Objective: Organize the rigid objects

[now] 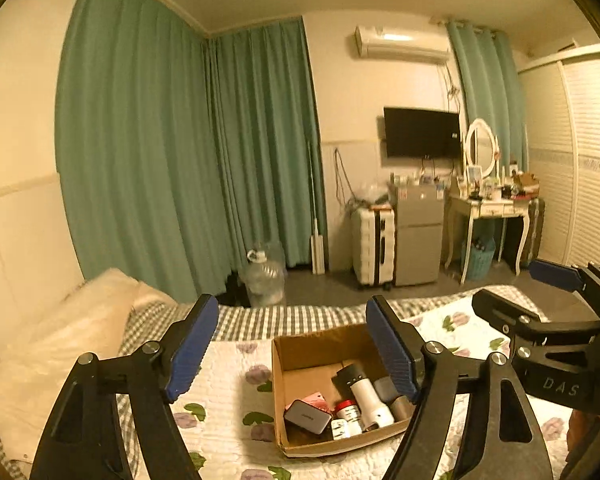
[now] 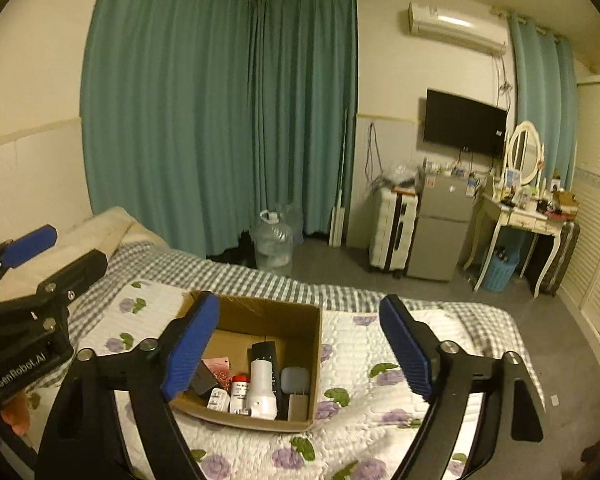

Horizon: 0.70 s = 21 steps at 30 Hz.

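Quilt (image 2: 364,344) with purple flowers covers the bed, and one open cardboard box (image 2: 312,344) sits on it, its walls standing free on all sides with bare quilt around them. From the right wrist view the widest bare stretch lies at 3 o'clock of the box, running to the bed's far edge; at 12 o'clock a checked sheet (image 2: 260,276) borders the quilt before the floor begins.

Inside the box, crowded toward its near wall, I count one white-and-black flashlight (image 2: 262,384), one small bottle with a red cap (image 2: 240,392), one dark grey power bank (image 1: 307,416), one pink card (image 2: 218,364), one rounded grey case (image 2: 295,380), one grey plug adapter (image 2: 298,407) and one small white item (image 2: 218,399). The far half of the box floor is bare cardboard.

Two claws are raised above the bed, neither touching the box or anything in it. The left claw (image 1: 292,354) is spread wide and empty, the box between its blue pads. The right claw (image 2: 300,352) is likewise spread and empty, its left pad overlapping the box's near left corner in view. Each claw appears at the other camera's edge, side by side.
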{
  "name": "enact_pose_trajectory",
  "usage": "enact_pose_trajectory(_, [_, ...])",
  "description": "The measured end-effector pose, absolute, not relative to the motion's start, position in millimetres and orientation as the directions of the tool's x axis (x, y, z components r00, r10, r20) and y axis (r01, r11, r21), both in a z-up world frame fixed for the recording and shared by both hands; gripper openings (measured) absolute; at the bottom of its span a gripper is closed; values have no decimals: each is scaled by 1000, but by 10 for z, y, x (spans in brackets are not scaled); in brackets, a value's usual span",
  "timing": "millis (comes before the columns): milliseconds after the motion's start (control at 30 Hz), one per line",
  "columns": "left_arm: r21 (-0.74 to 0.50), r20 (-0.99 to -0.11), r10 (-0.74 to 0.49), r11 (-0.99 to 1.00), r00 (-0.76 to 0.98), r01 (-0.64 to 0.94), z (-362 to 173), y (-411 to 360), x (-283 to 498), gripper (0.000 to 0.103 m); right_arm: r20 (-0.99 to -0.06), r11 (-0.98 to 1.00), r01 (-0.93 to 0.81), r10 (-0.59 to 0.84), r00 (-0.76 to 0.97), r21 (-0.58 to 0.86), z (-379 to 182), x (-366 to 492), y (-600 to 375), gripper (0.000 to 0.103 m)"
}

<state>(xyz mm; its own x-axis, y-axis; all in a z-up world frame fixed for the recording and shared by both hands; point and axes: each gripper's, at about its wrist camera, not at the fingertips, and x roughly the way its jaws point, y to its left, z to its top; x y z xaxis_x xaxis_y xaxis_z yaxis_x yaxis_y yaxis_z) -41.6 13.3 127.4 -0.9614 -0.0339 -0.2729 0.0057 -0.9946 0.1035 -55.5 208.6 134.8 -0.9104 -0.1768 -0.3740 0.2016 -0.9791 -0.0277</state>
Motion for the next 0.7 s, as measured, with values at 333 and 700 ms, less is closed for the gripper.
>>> enact_pose_trajectory(333, [94,-259,-54,-995,-964,30,1252,68,-120,82,-320,-978,205,-186,-929,-27,1398,-94,2152,103])
enact_pose_trajectory(700, [88,-358,-55,-996,-932,25,504,-11,-185,82,-374,-981,190,-168,-912,-23,573,-242,2024,103])
